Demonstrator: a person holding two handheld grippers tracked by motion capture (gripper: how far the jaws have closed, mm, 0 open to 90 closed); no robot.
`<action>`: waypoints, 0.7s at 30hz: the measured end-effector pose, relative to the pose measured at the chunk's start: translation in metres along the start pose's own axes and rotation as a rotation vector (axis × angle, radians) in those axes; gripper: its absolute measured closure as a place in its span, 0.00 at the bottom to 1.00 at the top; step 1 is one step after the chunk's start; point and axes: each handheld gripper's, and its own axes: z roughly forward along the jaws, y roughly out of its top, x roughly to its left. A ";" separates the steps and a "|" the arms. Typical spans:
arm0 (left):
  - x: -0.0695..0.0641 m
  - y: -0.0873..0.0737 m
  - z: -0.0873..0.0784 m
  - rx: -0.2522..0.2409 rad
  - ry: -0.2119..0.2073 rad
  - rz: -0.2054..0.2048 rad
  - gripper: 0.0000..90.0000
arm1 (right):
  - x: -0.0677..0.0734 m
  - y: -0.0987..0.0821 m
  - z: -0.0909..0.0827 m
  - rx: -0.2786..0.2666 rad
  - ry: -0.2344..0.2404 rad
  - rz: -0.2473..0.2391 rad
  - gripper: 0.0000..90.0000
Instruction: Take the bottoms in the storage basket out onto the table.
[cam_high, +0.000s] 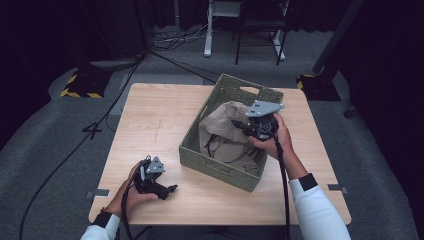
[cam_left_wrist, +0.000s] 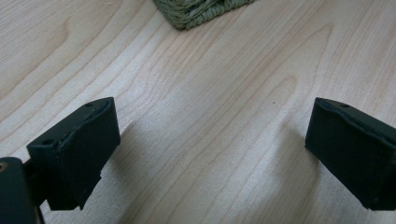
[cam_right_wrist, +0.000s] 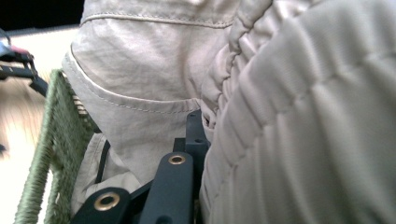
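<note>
A green woven basket (cam_high: 215, 170) stands on the right half of the wooden table (cam_high: 150, 120). A crumpled beige garment (cam_high: 222, 132) with a dark drawstring lies in it. My right gripper (cam_high: 239, 125) is over the basket, shut on a bunched fold of the garment, which hangs from it. In the right gripper view the elastic waistband of the garment (cam_right_wrist: 299, 116) covers one jaw, and the right gripper (cam_right_wrist: 205, 135) pinches the cloth beside the basket wall (cam_right_wrist: 44, 158). My left gripper (cam_high: 170, 190) rests open on the table's front left, with bare wood between the jaws of the left gripper (cam_left_wrist: 210, 140).
A corner of the basket (cam_left_wrist: 196, 11) lies just ahead of the left gripper. Bare table stretches to the left of the basket. On the floor beyond are cables, a yellow-and-black striped stand base (cam_high: 80, 86) and white furniture legs (cam_high: 207, 35).
</note>
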 end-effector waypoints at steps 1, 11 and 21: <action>0.000 0.000 0.000 -0.001 0.001 -0.001 0.04 | -0.001 0.002 -0.004 -0.009 -0.004 0.000 0.90; 0.000 0.000 0.000 0.000 0.001 -0.001 0.04 | -0.004 0.020 -0.031 -0.091 -0.034 -0.016 0.90; 0.000 0.000 0.000 0.000 0.001 0.000 0.04 | -0.012 0.032 -0.057 -0.158 -0.078 -0.003 0.90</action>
